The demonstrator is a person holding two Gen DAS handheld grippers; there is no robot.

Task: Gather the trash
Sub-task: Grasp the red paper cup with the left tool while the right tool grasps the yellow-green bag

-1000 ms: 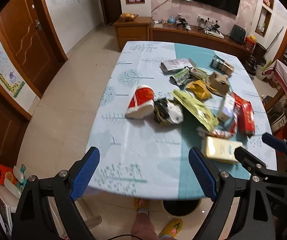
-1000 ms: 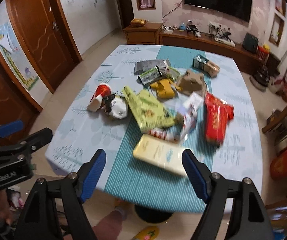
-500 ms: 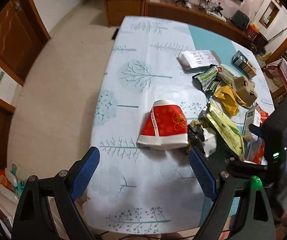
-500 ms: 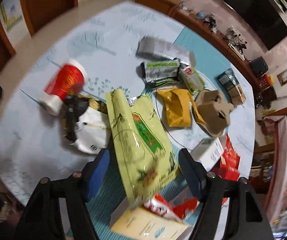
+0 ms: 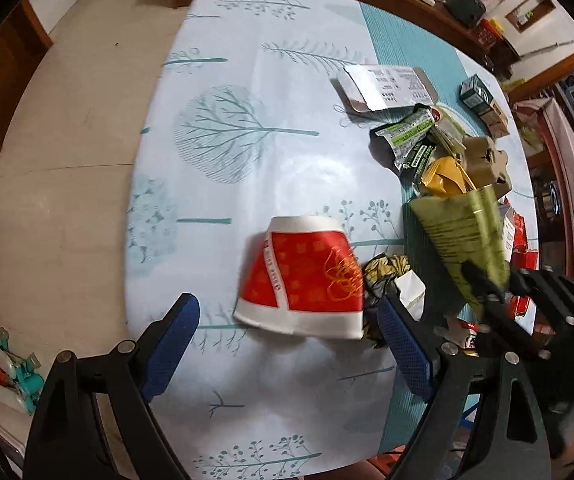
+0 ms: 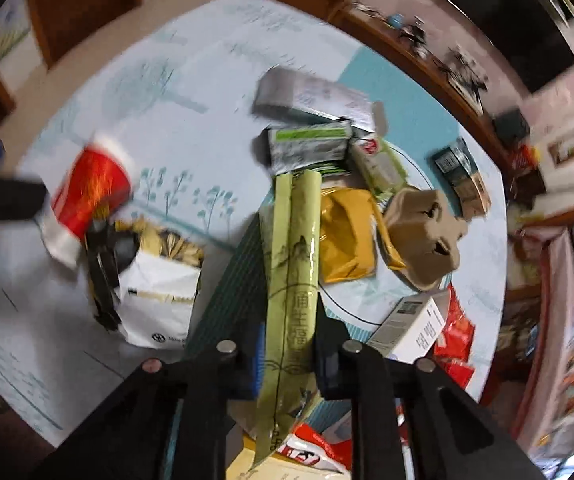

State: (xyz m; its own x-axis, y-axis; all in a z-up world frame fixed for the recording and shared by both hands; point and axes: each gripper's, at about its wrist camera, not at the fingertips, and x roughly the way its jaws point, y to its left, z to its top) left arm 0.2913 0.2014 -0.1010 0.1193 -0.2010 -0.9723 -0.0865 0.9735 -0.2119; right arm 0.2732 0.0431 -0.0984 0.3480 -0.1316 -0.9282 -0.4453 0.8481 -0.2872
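A red and white paper cup (image 5: 303, 278) lies on its side on the tree-print tablecloth (image 5: 247, 80). My left gripper (image 5: 287, 344) is open just in front of it, one finger at each side. My right gripper (image 6: 289, 344) is shut on a long green foil pouch (image 6: 293, 264) and holds it edge-up over the table; it also shows in the left wrist view (image 5: 463, 248). A crumpled white and black bag (image 6: 155, 292) lies next to the cup (image 6: 87, 196).
More trash lies beyond: a grey flat carton (image 6: 311, 96), a green wrapper (image 6: 307, 146), a yellow pouch (image 6: 347, 236), a brown paper-pulp tray (image 6: 427, 236), a white box (image 6: 411, 328), red packets (image 6: 455, 340), a dark box (image 6: 463, 176). The floor (image 5: 67, 160) lies left.
My right gripper has closed on the green pouch and lifted it on edge. My left gripper has moved closer to the red cup, still open.
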